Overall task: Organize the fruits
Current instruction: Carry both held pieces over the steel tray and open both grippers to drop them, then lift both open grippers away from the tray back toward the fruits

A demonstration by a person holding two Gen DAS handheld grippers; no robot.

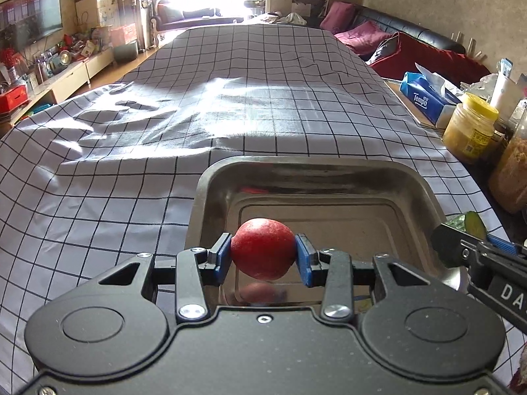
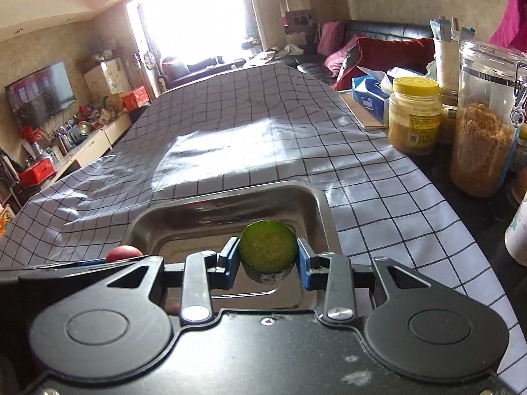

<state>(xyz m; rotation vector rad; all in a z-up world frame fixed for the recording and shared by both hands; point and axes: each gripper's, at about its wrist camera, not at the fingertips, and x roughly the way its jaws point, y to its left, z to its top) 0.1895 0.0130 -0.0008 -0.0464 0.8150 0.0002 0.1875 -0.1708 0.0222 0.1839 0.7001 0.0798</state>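
Left wrist view — both grippers loaded above the metal tray.

Left gripper clamps a red fruit between its blue pads; right gripper pinches a cucumber piece, cut face up, also over the tray on the checked tablecloth. Risk: both tools crowd the tray's near edge — a collision is likely if they lower together. The round fruit may roll or bounce on the slick steel if released from height.
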